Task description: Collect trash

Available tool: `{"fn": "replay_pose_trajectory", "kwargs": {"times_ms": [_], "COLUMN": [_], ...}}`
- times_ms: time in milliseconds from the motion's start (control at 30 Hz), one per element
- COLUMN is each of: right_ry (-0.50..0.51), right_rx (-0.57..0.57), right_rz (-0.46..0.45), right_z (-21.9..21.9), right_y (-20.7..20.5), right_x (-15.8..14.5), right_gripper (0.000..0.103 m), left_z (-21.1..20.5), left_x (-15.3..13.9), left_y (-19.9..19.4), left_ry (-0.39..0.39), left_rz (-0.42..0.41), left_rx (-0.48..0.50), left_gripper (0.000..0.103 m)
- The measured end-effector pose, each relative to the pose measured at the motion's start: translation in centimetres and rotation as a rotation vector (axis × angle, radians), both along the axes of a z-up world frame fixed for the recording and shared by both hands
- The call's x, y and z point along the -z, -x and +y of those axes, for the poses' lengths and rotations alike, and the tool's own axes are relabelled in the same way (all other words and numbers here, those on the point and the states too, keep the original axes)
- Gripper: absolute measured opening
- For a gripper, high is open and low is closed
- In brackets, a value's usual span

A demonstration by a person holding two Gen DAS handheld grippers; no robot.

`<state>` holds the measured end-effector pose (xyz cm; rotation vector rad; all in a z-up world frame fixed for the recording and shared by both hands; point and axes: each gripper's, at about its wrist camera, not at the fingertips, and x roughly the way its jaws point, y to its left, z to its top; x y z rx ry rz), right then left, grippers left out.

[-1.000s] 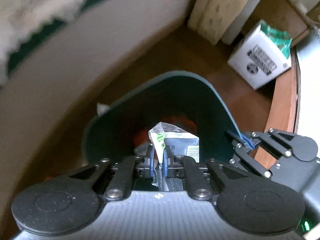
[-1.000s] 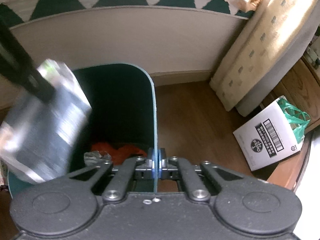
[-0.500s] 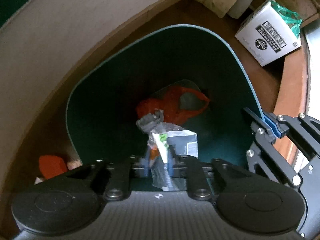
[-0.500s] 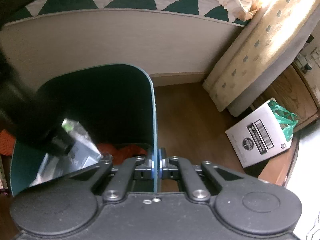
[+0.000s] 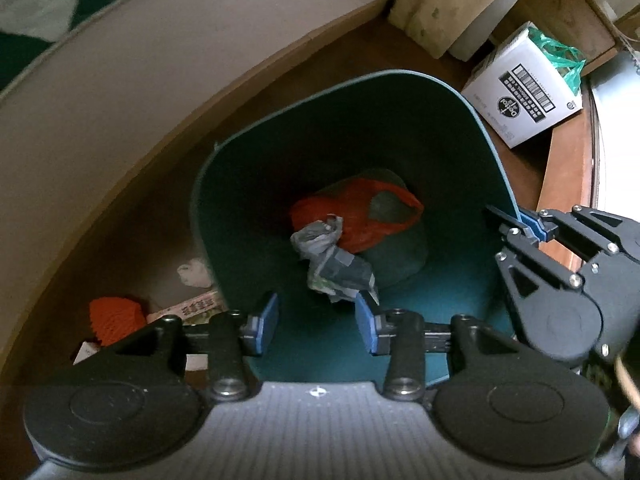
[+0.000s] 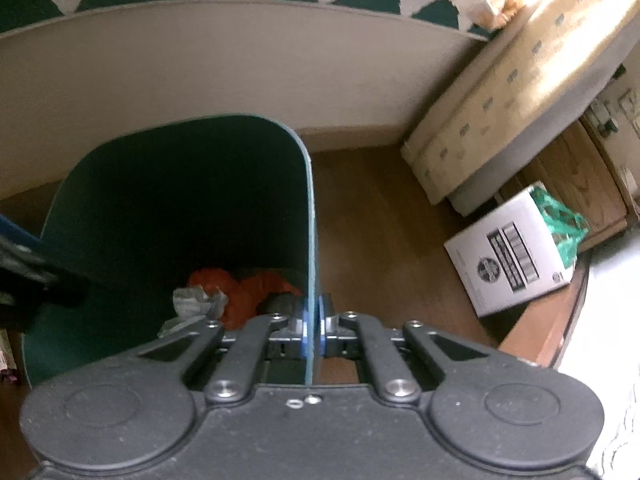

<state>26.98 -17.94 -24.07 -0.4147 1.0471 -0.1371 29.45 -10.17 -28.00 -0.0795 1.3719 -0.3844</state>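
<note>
A dark green trash bin stands on the wood floor. My left gripper is open and empty above the bin's mouth. Below it the grey wrapper lies in the bin beside crumpled grey paper and an orange bag. My right gripper is shut on the bin's rim; it also shows in the left wrist view. The orange bag and grey paper show inside the bin in the right wrist view.
A white carton with a green bag stands on the floor to the right. An orange object, a crumpled tissue and a printed packet lie left of the bin. A beige bed frame runs behind.
My left gripper has opened and let go of the grey wrapper, which has dropped into the bin. The right gripper has stayed shut on the rim.
</note>
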Motion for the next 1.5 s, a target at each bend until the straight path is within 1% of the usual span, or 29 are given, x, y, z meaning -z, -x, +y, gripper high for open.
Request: {"fn": "replay_pose_trajectory", "kwargs": {"times_ms": [100,200,333,400,533,667,767,833,900,933,1167,1267,1333,1433,1500], "right_ry": [0.031,0.075,0.099,0.099,0.087,0.087,0.081,0.078,0.073,0.071,0.063,0.056,0.06,0.053,0.058], "right_rx": [-0.008,-0.053,-0.104,-0.111,-0.101,-0.092,-0.077,-0.065,-0.058,-0.055,-0.048,-0.048,-0.051,-0.04,-0.039], "right_rz": [0.035,0.086,0.165,0.201,0.262,0.29,0.307,0.321,0.332,0.339,0.386,0.403,0.412,0.427,0.432], "right_z": [0.0,-0.1,-0.6,-0.9,-1.5,-1.6,-1.9,-2.3,-2.6,-2.9,-3.2,-3.3,-3.5,-3.9,-4.1], "right_y": [0.7,1.4,2.5,2.8,3.3,3.7,3.6,3.2,2.9,2.6,0.8,0.1,-0.3,-0.7,-0.8], "right_x": [0.2,0.4,0.7,0.8,1.2,1.5,1.7,2.0,2.0,2.1,2.3,2.3,2.4,2.6,2.7], "right_gripper": [0.006,0.008,0.01,0.01,0.01,0.01,0.01,0.01,0.01,0.01,0.01,0.01,0.01,0.01,0.01], "left_z": [1.3,2.6,4.4,5.3,7.5,9.6,11.1,11.9,12.6,13.0,13.6,13.7,13.6,13.2,12.6], "left_x": [-0.6,-1.1,-1.6,-1.6,-1.0,0.5,2.5,4.0,5.7,6.7,13.7,16.7,18.6,22.0,24.3], "left_y": [0.7,1.3,2.3,2.8,3.9,3.7,3.5,3.2,2.9,2.8,2.0,1.3,0.6,-0.3,-0.6], "left_ry": [-0.002,-0.013,-0.022,-0.029,-0.031,-0.038,-0.071,-0.072,-0.074,-0.071,-0.065,-0.089,-0.087,-0.068,-0.074], "left_rz": [-0.002,-0.007,-0.009,-0.007,0.009,0.031,0.035,0.053,0.069,0.075,0.154,0.174,0.175,0.215,0.242], "left_rx": [-0.019,-0.039,-0.067,-0.083,-0.117,-0.147,-0.152,-0.154,-0.161,-0.164,-0.132,-0.122,-0.111,-0.085,-0.055], "left_gripper": [0.041,0.041,0.041,0.041,0.041,0.041,0.041,0.043,0.055,0.058,0.059,0.074,0.074,0.074,0.074]}}
